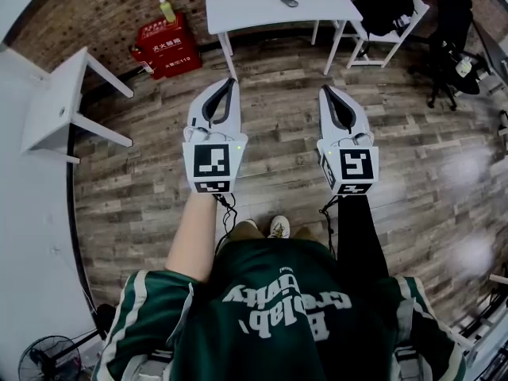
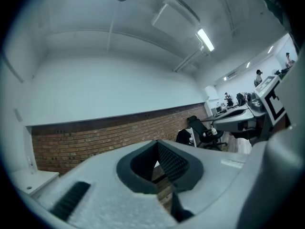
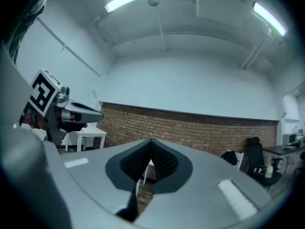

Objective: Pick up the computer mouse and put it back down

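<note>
**Item:** computer mouse [image 1: 290, 1].

**Appearance:** small, dark grey to black, with a rounded oval body. It shows only from above and far off in the head view. Buttons, wheel and any cable are too small to tell.

**State:** lying flat and at rest, with nothing on it and nothing touching it. Its long axis runs roughly left to right across the picture, slightly tilted. Which end is the front cannot be told.

**Location:** on the white worktop [image 1: 246, 6] at the top of the head view. It lies right of the worktop's middle, set back from the near edge and clear of the right-hand corner.
</note>
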`<state>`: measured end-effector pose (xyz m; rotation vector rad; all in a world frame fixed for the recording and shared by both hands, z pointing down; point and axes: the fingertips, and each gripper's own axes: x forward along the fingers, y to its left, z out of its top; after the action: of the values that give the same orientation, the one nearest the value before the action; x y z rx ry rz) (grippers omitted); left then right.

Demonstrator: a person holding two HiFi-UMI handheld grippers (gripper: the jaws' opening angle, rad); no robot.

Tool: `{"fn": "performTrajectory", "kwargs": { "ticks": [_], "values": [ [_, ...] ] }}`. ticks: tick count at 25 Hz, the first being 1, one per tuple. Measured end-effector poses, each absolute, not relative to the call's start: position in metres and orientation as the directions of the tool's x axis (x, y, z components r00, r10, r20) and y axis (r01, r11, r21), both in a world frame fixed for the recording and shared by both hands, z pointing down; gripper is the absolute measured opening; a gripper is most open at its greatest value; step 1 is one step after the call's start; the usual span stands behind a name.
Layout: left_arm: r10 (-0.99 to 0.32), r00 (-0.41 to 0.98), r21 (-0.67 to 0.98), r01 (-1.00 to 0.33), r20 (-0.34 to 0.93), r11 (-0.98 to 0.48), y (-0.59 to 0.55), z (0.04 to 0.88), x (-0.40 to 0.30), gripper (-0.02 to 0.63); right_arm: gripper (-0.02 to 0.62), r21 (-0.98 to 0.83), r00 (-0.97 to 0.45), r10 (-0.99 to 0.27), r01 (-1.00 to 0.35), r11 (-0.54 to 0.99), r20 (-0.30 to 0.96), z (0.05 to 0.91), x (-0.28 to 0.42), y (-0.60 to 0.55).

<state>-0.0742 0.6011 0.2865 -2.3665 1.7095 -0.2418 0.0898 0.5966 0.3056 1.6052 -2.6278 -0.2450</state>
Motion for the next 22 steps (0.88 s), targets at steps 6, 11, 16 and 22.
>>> {"fn": "performTrajectory", "kwargs": {
  "ticks": [6, 11, 16, 22],
  "values": [
    [-0.953, 0.304, -0.262, -0.918, 0.013, -0.297, 0.605, 0.29, -0.076, 0.006, 0.017, 0.14, -0.451, -0.892, -0.885, 0.443, -0.029, 0.315, 0.094, 0.599],
    [-0.956, 0.294, -0.262, -0.921, 0.021, -0.289, 0.606, 0.291, -0.074, 0.006, 0.156, 0.124, -0.46, -0.888, -0.882, 0.455, -0.019, 0.319, 0.098, 0.598],
    [-0.955, 0.295, -0.272, -0.917, 0.026, -0.291, 0.608, 0.29, -0.073, 0.006, 0.175, 0.109, -0.443, -0.896, -0.893, 0.437, -0.027, 0.319, 0.105, 0.597],
    [-0.952, 0.305, -0.275, -0.913, 0.029, -0.301, 0.594, 0.291, -0.075, 0.006, 0.175, 0.119, -0.437, -0.899, -0.895, 0.431, -0.029, 0.317, 0.105, 0.587]
  ]
}}
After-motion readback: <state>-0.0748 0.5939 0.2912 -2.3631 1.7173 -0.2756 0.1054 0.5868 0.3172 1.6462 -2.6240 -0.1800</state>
